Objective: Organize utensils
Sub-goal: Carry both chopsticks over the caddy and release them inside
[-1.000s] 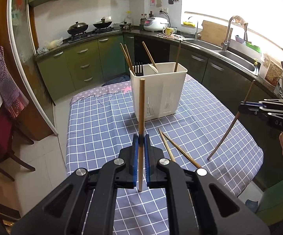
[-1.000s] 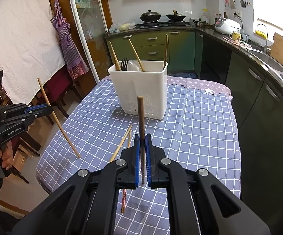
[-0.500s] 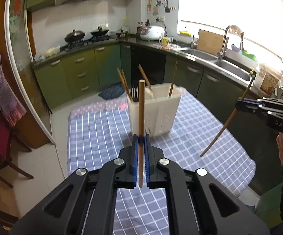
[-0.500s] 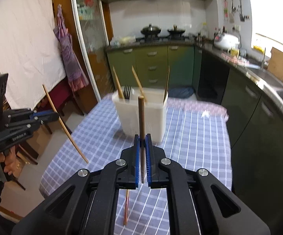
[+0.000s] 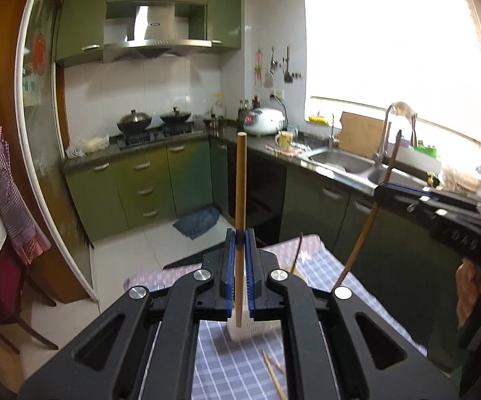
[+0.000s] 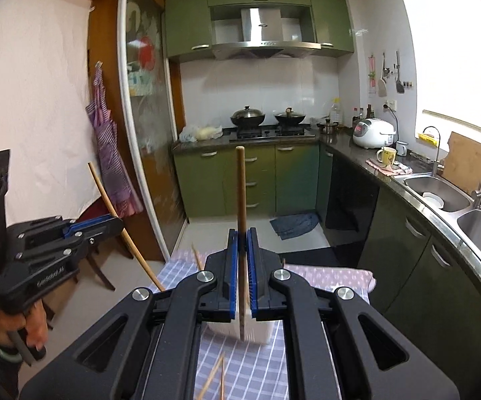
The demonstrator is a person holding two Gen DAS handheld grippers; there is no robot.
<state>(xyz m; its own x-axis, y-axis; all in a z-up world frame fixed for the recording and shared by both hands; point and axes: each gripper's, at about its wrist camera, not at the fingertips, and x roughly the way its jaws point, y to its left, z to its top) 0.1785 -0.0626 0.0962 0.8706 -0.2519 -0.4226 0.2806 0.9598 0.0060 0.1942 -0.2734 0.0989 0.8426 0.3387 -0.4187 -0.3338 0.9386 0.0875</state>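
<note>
My left gripper (image 5: 239, 250) is shut on a wooden chopstick (image 5: 240, 180) held upright. My right gripper (image 6: 241, 250) is shut on another wooden chopstick (image 6: 240, 186), also upright. Both are raised above the table. The white utensil holder (image 5: 240, 328) is mostly hidden behind the left jaws; in the right wrist view the holder (image 6: 257, 331) shows below the jaws. Each gripper shows in the other's view, the right gripper (image 5: 382, 190) and the left gripper (image 6: 117, 225), each with its chopstick slanting down. Loose chopsticks (image 5: 272, 368) lie on the checked tablecloth (image 5: 240, 366).
Green kitchen cabinets (image 5: 147, 190), a stove with woks (image 5: 154, 121) and a sink counter (image 5: 347, 165) lie beyond the table. A chair (image 6: 100, 266) and hanging apron (image 6: 110, 166) stand at the left. More loose chopsticks (image 6: 214, 380) lie near the table's front.
Both grippers have risen and tilted upward with their chopsticks, so the table and holder dropped low in view and the kitchen wall fills the frames.
</note>
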